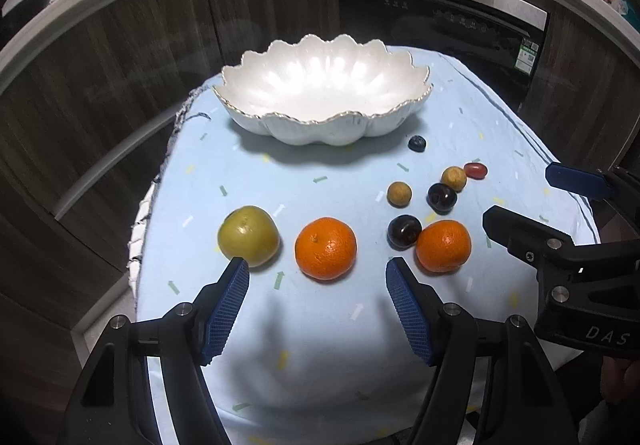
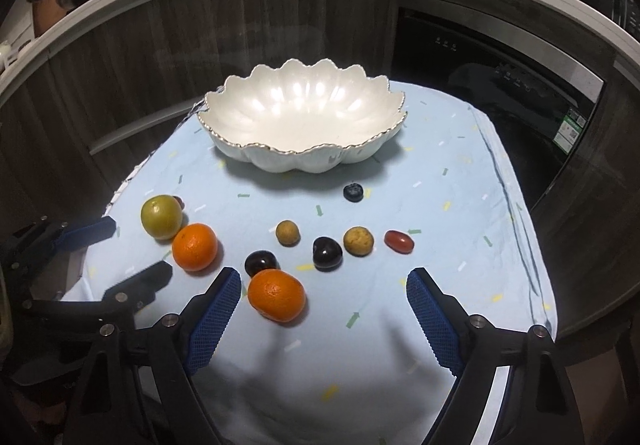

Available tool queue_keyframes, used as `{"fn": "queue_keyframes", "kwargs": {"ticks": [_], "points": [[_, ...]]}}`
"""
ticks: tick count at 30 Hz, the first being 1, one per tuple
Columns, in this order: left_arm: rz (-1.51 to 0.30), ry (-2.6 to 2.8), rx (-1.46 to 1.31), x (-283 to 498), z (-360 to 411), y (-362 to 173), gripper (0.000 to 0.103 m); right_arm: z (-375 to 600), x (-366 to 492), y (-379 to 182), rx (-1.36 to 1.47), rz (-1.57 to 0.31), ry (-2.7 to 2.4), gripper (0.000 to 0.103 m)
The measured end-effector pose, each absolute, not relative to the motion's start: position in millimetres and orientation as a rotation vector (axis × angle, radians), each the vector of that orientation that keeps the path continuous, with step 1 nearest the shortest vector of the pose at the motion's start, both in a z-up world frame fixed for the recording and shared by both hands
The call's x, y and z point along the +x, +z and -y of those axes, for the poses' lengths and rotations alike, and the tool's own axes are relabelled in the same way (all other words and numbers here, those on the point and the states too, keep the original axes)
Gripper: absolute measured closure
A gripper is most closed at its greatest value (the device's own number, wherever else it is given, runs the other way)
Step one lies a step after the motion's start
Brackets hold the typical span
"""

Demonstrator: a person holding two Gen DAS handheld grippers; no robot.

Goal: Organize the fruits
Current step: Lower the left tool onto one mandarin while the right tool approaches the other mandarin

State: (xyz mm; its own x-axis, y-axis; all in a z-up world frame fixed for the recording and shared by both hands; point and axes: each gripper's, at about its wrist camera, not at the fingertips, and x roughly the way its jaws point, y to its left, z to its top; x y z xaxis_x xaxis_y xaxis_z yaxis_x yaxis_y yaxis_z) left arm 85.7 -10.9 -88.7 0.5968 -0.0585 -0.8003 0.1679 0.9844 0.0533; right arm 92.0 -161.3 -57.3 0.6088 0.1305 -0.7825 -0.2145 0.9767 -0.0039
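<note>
**Two claws coming down on round, rolling fruit**

My left claw (image 1: 318,271) is gaping over the surface (image 1: 320,345), empty, angled steeply down toward the left mandarin (image 1: 325,248); its left pad is crowding the green apple (image 1: 248,235) and could nudge it toward the edge. My right claw (image 2: 324,281) is also standing wide and empty, tilted down, the right mandarin (image 2: 276,295) lying off-centre by its left pad and touching a dark cherry (image 2: 261,263) — closing there could squirt either away. The scalloped bowl (image 2: 240,93) is waiting empty beyond.
</note>
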Motion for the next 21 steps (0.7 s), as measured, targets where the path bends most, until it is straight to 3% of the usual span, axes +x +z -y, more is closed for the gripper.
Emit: {"fn": "queue_keyframes", "kwargs": {"ticks": [6,21], "points": [[-0.932,-0.144,0.153,94,15,-98,0.041,158,100,-68,-0.099,-0.934,0.224,0.025],[-0.992,-0.197,0.185,108,24,-121,0.044,151,114,-90,-0.085,-1.012,0.290,0.030]]}}
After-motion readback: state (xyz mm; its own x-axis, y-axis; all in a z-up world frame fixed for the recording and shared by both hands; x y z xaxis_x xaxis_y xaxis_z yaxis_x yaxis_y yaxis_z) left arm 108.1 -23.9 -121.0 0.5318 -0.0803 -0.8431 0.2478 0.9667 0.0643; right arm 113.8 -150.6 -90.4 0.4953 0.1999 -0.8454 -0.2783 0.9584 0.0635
